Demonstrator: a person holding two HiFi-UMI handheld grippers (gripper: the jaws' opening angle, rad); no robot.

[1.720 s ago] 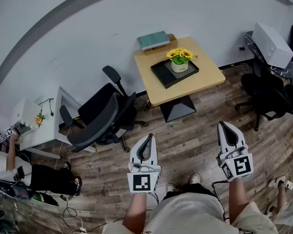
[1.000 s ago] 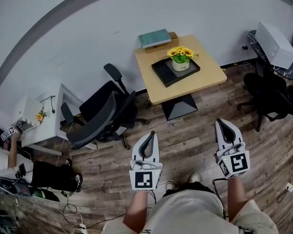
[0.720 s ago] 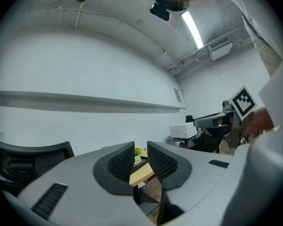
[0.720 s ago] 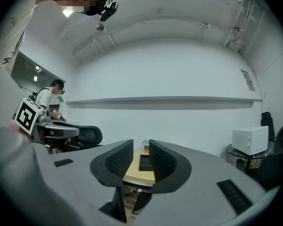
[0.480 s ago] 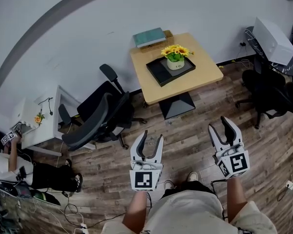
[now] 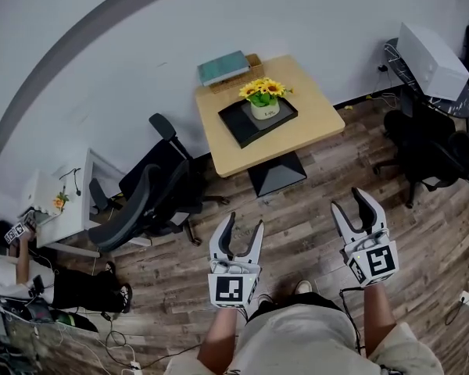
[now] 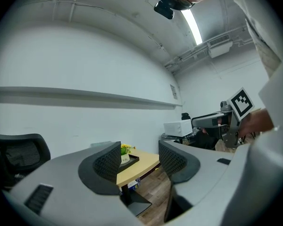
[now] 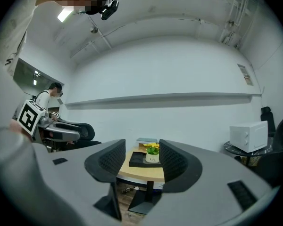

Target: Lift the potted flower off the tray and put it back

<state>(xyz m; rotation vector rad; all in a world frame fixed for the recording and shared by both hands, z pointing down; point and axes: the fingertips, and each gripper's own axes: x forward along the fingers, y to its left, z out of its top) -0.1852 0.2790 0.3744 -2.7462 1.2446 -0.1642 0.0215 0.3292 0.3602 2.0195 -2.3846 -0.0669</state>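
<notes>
Jaws of our left gripper (image 6: 243, 223) and right gripper (image 6: 350, 201) have just been opening and stand wide, empty. We see the potted flower (image 6: 264, 100) upright on its tray (image 6: 238, 123) on the worktop (image 6: 313, 127), well ahead of both, lined up straight beyond the right jaws.

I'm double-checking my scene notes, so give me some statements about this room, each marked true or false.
The potted flower stands on the black tray. True.
The tray sits on the floor. False: it lies on the wooden table.
A teal book lies beyond the tray, near the wall. True.
The left tool holds the potted flower. False: the left tool and right tool have just been opening, jaws apart, nothing between them, short of the table.
</notes>
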